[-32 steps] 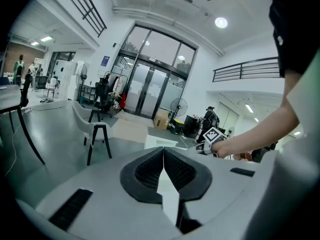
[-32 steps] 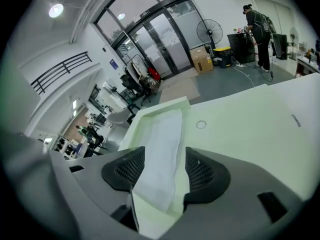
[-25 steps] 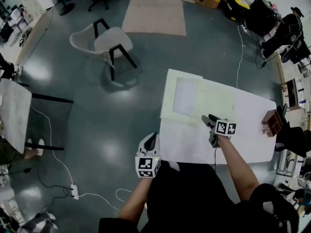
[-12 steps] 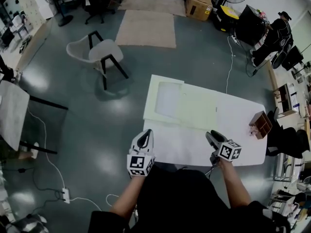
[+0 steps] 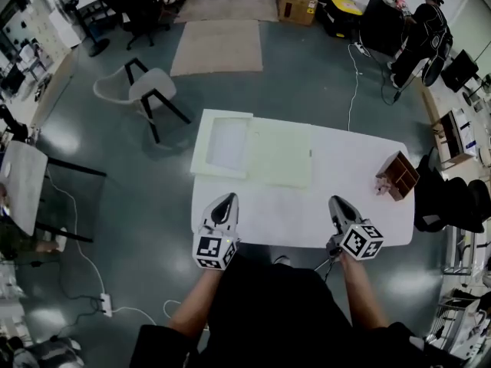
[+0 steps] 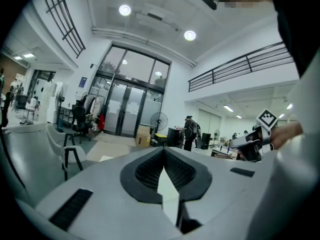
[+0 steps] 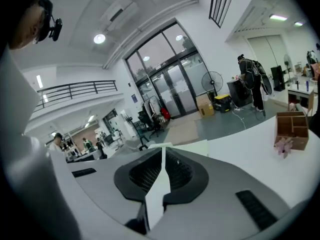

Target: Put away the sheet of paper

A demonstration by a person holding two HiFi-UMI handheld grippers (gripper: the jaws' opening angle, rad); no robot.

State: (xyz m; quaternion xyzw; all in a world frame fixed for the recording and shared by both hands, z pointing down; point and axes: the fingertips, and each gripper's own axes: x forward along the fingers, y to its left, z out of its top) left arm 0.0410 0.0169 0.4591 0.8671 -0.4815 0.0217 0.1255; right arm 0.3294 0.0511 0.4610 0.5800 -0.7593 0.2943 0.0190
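A pale cream folder [image 5: 280,153] lies open and flat at the far left of the white table [image 5: 353,175], with a white sheet of paper [image 5: 228,142] on its left half. Both grippers hover over the table's near edge, well short of the folder. My left gripper [image 5: 225,199] is shut and holds nothing. My right gripper [image 5: 336,202] has its jaws closing, the tips all but meeting, with nothing between them. In the right gripper view the folder's edge [image 7: 192,146] shows just beyond the jaws [image 7: 163,153].
A small wooden box [image 5: 397,175] stands at the table's right end, also seen in the right gripper view [image 7: 291,126]. A white chair [image 5: 142,90] stands on the floor beyond the far left corner. A person [image 5: 418,25] stands at the far right by desks.
My right gripper has drawn back from beside the folder to the near table edge and its jaws have closed. The left gripper has come up over the near edge. The folder lies still.
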